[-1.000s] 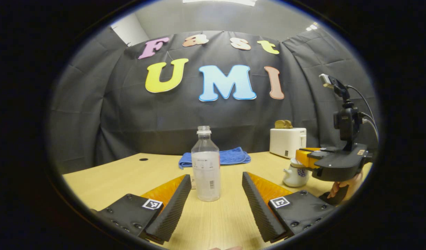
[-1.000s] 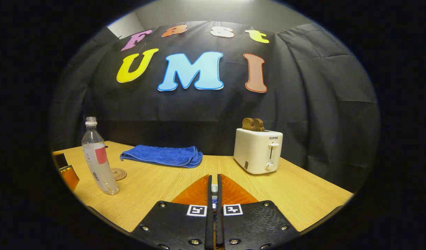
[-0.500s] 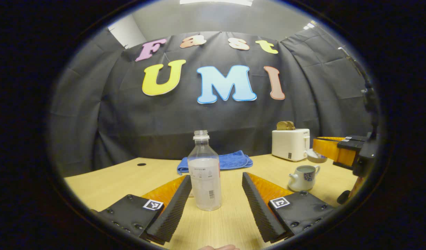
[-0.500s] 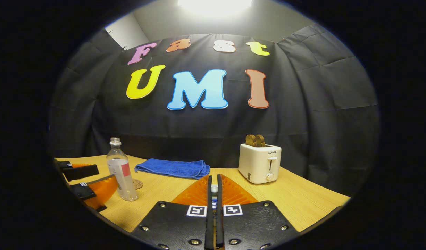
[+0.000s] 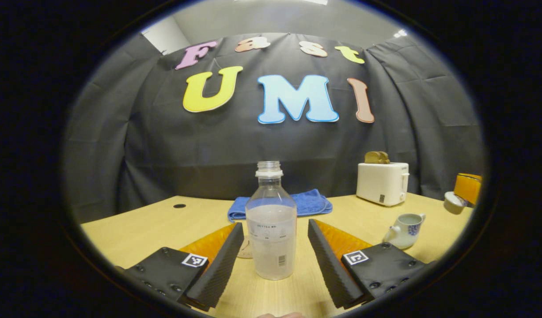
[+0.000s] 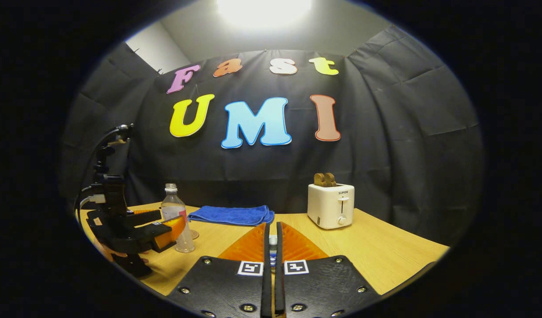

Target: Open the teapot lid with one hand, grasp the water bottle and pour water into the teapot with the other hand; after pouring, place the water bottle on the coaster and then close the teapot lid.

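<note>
A clear water bottle [image 5: 271,234] with no cap stands upright on the table, about half full. My left gripper [image 5: 275,224] is open, one finger on each side of the bottle and neither touching it. A round coaster [image 5: 244,252] lies just behind the bottle. The white teapot [image 5: 402,230] sits lidless to the right. Farther right my right gripper [image 5: 467,187] holds the teapot lid [image 5: 454,201] in the air. In the right gripper view my right gripper [image 6: 273,242] is shut on the lid's small knob [image 6: 273,240]; the bottle [image 6: 176,218] and left gripper [image 6: 164,234] stand at the left.
A white toaster [image 5: 382,182] with bread in it stands at the back right of the wooden table [image 5: 142,229]. A folded blue towel [image 5: 308,202] lies behind the bottle near the wall. The toaster [image 6: 331,205] and towel [image 6: 231,215] are also ahead of my right gripper.
My left gripper has moved forward so the bottle now sits between its fingers. My right gripper has carried the lid up off the teapot and away to the right.
</note>
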Demonstrator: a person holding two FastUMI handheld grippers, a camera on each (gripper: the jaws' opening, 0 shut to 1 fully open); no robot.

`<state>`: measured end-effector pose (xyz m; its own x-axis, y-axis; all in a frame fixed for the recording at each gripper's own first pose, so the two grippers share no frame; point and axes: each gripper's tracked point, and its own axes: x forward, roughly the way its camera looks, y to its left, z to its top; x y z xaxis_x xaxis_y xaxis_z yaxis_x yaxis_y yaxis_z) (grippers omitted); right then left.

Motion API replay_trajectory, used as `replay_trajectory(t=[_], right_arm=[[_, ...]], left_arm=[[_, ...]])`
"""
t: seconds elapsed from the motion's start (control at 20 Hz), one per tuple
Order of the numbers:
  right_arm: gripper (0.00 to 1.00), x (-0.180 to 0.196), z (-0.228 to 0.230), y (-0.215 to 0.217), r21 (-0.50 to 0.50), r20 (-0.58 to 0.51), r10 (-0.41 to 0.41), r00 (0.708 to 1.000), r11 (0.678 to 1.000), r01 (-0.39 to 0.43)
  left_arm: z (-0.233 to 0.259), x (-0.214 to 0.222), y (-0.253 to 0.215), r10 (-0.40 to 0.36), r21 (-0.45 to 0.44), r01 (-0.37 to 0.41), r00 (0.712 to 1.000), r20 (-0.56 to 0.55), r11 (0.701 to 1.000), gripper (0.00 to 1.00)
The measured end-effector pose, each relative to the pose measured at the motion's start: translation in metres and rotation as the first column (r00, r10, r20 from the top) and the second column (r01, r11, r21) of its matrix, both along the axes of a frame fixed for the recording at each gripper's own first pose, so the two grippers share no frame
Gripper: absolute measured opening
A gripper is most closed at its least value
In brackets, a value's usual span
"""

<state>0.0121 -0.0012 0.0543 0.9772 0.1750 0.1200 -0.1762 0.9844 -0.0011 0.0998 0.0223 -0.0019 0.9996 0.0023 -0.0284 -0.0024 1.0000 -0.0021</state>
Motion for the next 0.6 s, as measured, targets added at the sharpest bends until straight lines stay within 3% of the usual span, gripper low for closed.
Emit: replay_trajectory(t=[0.6], right_arm=[[0.03, -0.005, -0.014, -0.006, 0.016, -0.033, 0.003, 0.999, 1.000, -0.002]], left_arm=[[-0.001, 0.038, 0.005, -0.012, 0.002, 0.012, 1.000, 0.011, 1.000, 1.00]])
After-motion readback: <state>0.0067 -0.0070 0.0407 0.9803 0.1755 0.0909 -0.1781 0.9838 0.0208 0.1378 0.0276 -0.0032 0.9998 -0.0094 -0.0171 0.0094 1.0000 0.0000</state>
